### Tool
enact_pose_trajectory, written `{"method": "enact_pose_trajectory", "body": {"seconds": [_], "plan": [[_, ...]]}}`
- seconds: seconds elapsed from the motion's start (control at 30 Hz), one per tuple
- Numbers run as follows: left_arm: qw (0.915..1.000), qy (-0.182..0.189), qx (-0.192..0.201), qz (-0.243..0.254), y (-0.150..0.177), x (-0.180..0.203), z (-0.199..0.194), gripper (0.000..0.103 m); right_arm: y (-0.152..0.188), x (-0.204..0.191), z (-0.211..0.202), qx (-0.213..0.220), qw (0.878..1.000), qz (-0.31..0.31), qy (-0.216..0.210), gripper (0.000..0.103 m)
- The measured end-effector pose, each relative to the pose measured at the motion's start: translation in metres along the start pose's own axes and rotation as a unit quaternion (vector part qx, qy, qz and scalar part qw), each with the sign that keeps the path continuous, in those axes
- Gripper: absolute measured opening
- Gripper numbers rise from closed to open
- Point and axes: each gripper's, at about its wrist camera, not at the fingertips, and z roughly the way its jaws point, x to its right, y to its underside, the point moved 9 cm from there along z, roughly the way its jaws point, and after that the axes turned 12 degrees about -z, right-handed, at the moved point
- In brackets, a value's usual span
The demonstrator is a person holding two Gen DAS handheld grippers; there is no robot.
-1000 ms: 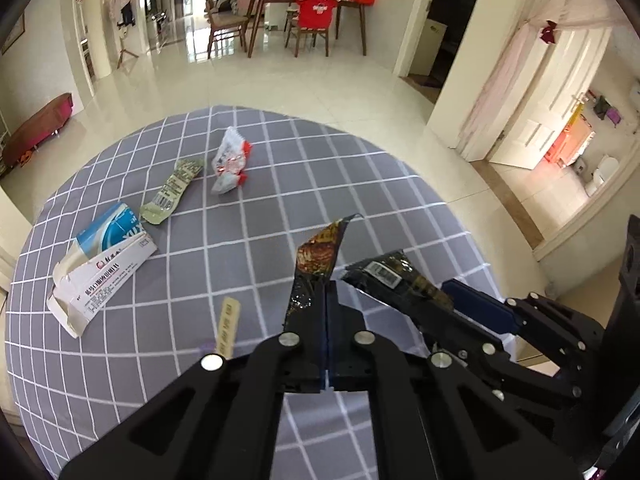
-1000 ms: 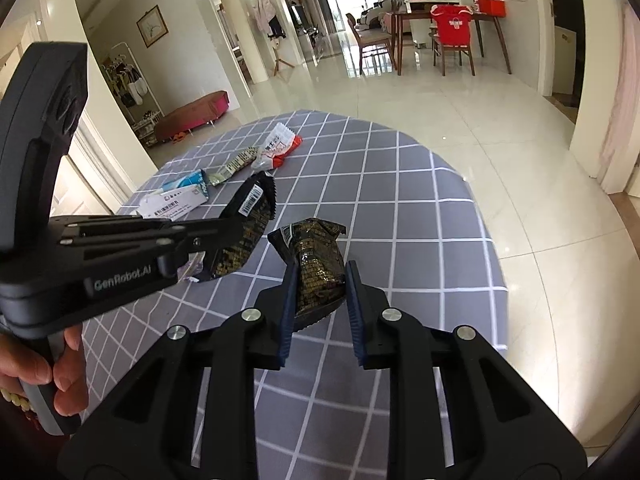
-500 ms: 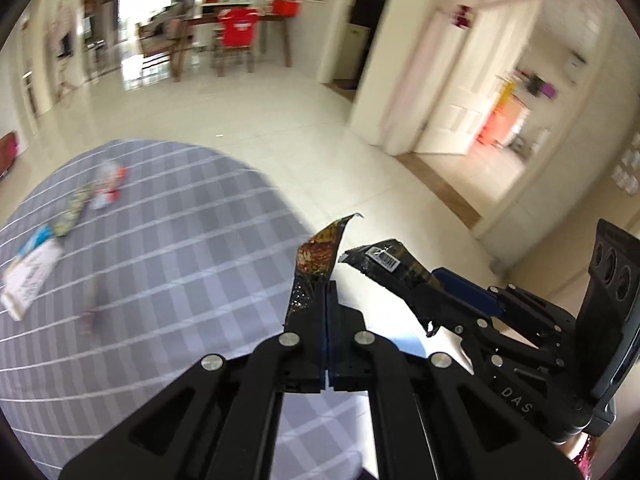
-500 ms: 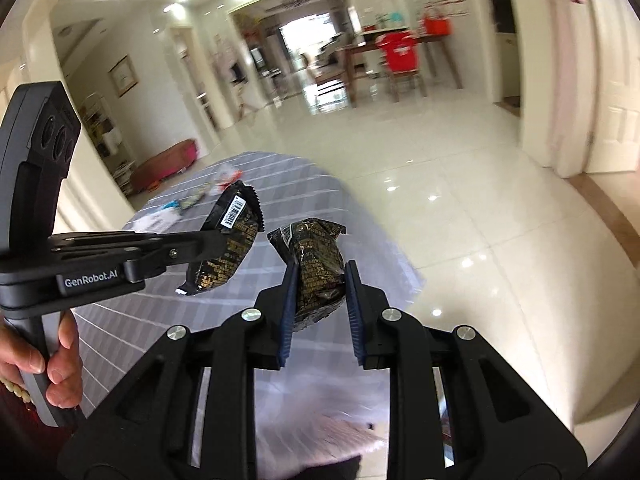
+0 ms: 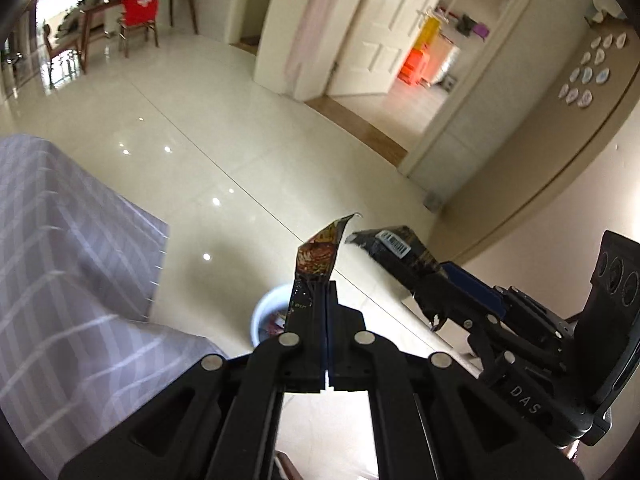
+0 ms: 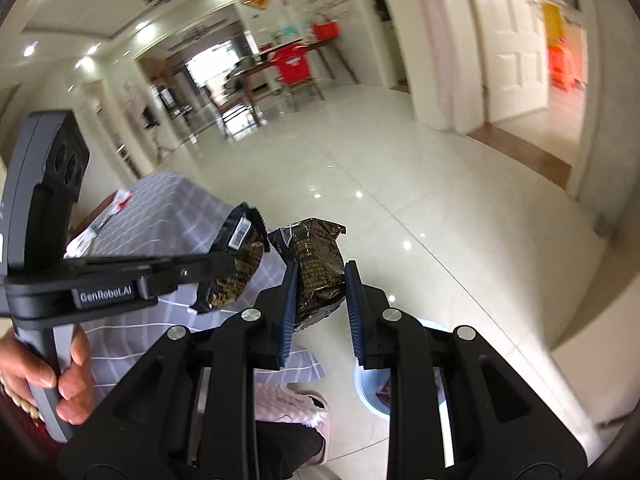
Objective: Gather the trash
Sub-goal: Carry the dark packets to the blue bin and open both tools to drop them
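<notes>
My left gripper (image 5: 327, 300) is shut on a flat dark snack wrapper (image 5: 320, 254), held in the air past the table edge. It also shows in the right wrist view (image 6: 236, 264). My right gripper (image 6: 320, 292) is shut on a crumpled black-and-gold snack packet (image 6: 318, 264), seen from the left wrist view with its barcode up (image 5: 400, 246). A pale blue trash bin (image 5: 266, 314) stands on the floor below both grippers; part of its rim shows in the right wrist view (image 6: 370, 390), with trash inside.
The round table with grey checked cloth (image 5: 60, 260) is to the left; several wrappers lie on it (image 6: 102, 224). Glossy tiled floor (image 5: 240, 140) lies ahead. My slippered foot (image 6: 300, 412) is beside the bin. Doors and walls stand to the right.
Both grippers have swung right, off the table and out over the floor, each still holding its wrapper. The trash bin has come into view beneath them.
</notes>
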Motion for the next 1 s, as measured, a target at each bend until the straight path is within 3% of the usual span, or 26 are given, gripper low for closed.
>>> {"method": "enact_pose_trajectory", "body": {"seconds": [0.03, 0.07, 0.1, 0.13, 0.4, 1.0], "plan": [[1.0000, 0.001, -0.005, 0.002, 0.003, 0.003, 0.007, 0.001, 0.005, 0.007, 0.001, 0.002, 1.000, -0.001, 0.009, 0.028], [0.9999, 0.000, -0.010, 0.004, 0.007, 0.007, 0.016, 0.001, 0.008, 0.013, 0.003, 0.002, 1.000, -0.003, 0.018, 0.040], [0.9999, -0.001, -0.014, 0.006, 0.010, 0.009, 0.021, 0.001, 0.015, 0.021, 0.008, -0.002, 1.000, 0.000, 0.024, 0.069], [0.9998, -0.003, -0.020, 0.009, 0.013, 0.010, 0.029, 0.001, 0.020, 0.028, 0.011, -0.001, 0.999, 0.005, 0.033, 0.072], [0.9986, -0.013, -0.047, 0.023, 0.035, 0.021, 0.062, 0.001, 0.051, 0.062, 0.014, -0.014, 0.998, 0.051, 0.039, 0.072], [0.9972, -0.005, -0.065, 0.038, 0.035, 0.041, 0.090, 0.001, 0.059, 0.094, -0.008, 0.018, 0.993, 0.092, 0.073, 0.074]]}}
